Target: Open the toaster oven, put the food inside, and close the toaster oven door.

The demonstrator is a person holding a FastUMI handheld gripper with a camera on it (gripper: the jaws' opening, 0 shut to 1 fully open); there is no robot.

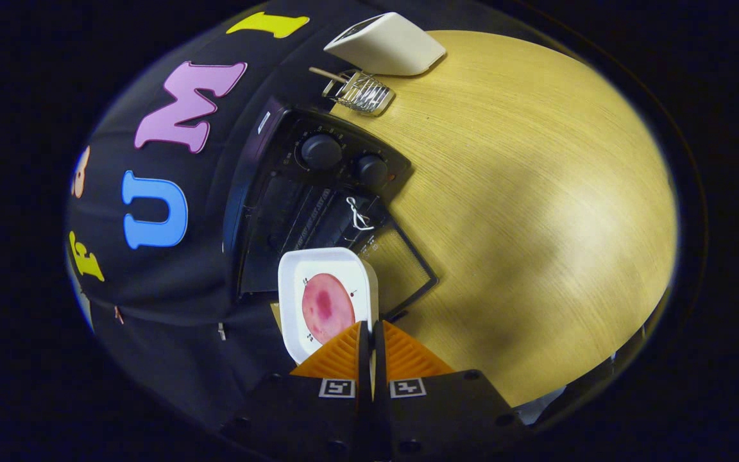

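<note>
Food [327,307] sat closest to the gripper [370,333]: a round, flat slice, pink with a darker red blotch near its middle, lying in a white tray [297,269]. That tray was square with rounded corners and a raised smooth rim, and a few small dark marks dotted its floor around the slice. The gripper's two ribbed, wedge-shaped fingers [339,359] were drawn close together with the tray's near rim nipped between them, so the tray hung out ahead of the tips, tilted over the oven's door.

Just beyond the tray lay the oven [318,192], a black box with its door [408,269] dropped open onto the table. The door was a dark frame around a panel through which the wood grain showed faintly. A pale twist of cord or wire [359,215] hung by the top of the opening. Inside, thin bars of a rack [305,215] caught some light. Two round dark knobs [321,151] stood side by side on the control panel.

Underneath spread the table [536,224], light wood with fine straight grain and a soft sheen.

Farther off, past the oven, a small wire basket [363,93] with a wooden handle rested on the table, and beside it a cream, smooth-cased appliance [385,43] with rounded edges.
</note>
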